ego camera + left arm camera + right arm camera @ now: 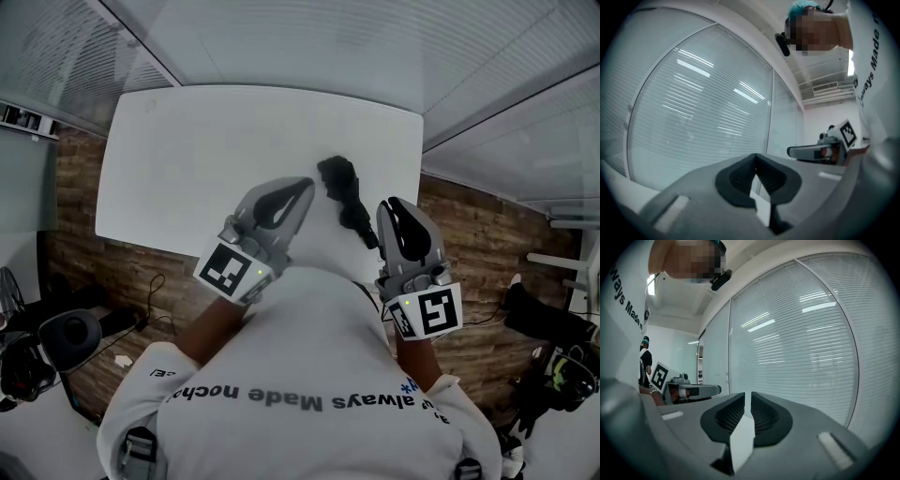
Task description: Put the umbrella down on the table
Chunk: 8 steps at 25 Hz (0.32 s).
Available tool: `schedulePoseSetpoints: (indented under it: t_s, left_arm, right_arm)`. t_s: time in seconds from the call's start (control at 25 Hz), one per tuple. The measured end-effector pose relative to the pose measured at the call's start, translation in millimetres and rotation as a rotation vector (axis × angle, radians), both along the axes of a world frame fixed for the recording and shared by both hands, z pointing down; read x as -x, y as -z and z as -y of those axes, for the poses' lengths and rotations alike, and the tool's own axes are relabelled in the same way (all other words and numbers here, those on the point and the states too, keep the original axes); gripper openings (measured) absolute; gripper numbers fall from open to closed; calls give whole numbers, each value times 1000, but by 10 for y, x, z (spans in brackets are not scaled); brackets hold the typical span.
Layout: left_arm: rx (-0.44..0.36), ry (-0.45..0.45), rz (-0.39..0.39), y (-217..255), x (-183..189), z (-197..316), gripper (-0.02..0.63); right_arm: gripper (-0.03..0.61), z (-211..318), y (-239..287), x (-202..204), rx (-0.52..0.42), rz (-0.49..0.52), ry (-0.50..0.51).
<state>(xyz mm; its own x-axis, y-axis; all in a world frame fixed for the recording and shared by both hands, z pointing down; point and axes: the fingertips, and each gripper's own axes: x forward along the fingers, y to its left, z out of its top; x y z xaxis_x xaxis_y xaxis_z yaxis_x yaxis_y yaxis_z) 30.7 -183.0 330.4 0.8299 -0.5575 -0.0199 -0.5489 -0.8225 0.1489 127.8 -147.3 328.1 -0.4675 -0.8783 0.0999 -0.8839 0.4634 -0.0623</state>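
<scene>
White table [187, 159] bears umbrella [345, 195] between closed left claw [306, 186] and right claw [392, 204].

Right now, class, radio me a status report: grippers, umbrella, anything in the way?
Left gripper shut, empty. Right gripper shut, empty. Umbrella lies on white table between them, held by neither. Nothing seen in the way.
</scene>
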Motion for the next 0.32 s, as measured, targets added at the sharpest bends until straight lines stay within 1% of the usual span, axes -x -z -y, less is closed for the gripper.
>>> schedulePoseSetpoints:
  t_s: [0.32]
  left_arm:
    - [-2, 1, 6, 3, 17, 6, 3]
  right_arm:
    - [43, 19, 21, 7, -2, -3, 6]
